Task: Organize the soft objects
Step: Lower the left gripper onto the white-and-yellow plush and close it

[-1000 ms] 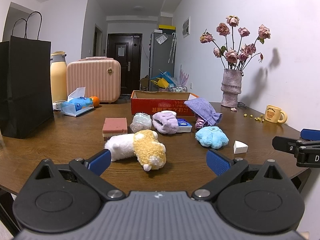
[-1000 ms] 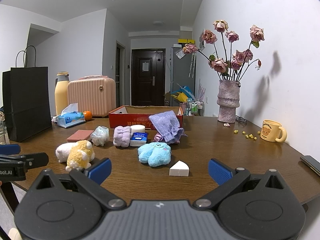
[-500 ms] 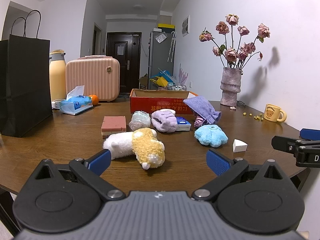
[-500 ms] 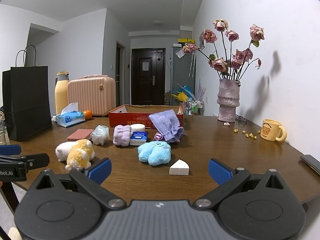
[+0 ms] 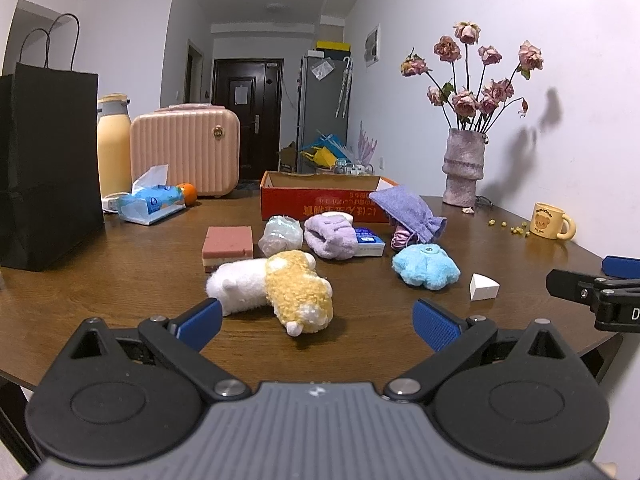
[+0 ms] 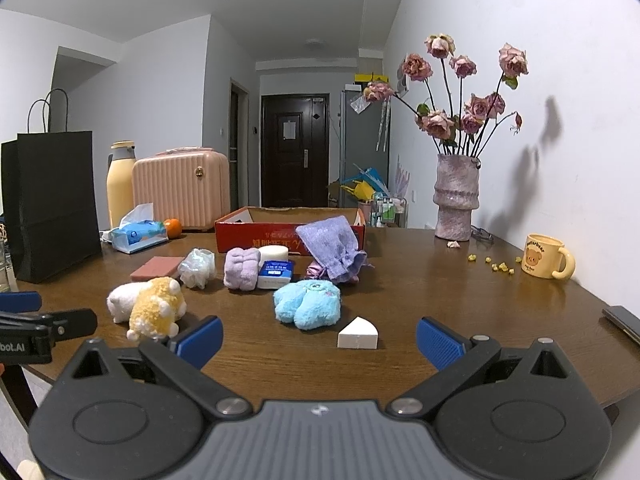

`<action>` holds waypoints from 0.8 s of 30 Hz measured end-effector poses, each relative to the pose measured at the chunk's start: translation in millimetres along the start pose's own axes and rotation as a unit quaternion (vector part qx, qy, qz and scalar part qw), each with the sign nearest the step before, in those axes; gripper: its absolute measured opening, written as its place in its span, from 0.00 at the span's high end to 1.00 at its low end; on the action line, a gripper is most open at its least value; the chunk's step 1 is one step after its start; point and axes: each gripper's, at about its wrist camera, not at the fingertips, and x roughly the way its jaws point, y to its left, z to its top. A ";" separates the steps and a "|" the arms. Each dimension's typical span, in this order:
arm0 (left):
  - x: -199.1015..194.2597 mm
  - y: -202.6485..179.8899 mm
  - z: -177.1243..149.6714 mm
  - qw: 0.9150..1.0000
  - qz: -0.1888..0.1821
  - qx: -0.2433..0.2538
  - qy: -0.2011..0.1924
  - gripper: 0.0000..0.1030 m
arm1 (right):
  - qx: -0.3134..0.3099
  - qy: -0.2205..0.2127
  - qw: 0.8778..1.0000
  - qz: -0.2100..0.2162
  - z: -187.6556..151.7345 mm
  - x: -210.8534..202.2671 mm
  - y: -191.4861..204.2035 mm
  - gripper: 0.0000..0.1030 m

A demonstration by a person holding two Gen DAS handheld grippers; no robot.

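A white and yellow plush toy [image 5: 276, 290] [image 6: 148, 308] lies on the wooden table just beyond my left gripper [image 5: 316, 322], which stands open and empty. A blue plush [image 5: 426, 267] [image 6: 308, 305] and a white wedge sponge [image 5: 484, 287] [image 6: 358, 334] lie ahead of my right gripper [image 6: 318, 340], also open and empty. Farther back sit a pink sponge block [image 5: 228, 243], a pale mesh puff [image 5: 280, 234], a lilac rolled cloth [image 5: 330, 236] and a purple drawstring pouch [image 5: 406, 212], in front of a red cardboard box [image 5: 320, 200] [image 6: 256, 234].
A black paper bag [image 5: 48, 164], yellow bottle [image 5: 114, 146], pink case [image 5: 186, 150], tissue pack [image 5: 150, 204] and orange [image 5: 188, 192] stand at the left. A vase of dried roses [image 5: 464, 172] and yellow mug [image 5: 550, 222] stand right, near the wall. A dark phone [image 6: 622, 322] lies far right.
Both grippers have hardly moved; the left view has shifted very slightly. Nothing on the table has changed place.
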 end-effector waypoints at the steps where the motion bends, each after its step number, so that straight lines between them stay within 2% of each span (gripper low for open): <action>1: 2.4 1.0 0.5 1.000 0.001 -0.001 0.003 0.00 | 0.002 0.001 1.000 0.000 -0.1 1.9 -0.8 0.00; 24: 53.0 10.8 1.4 0.998 -0.004 -0.015 0.058 0.00 | 0.024 0.059 0.998 -0.008 -4.4 52.6 -15.0 0.00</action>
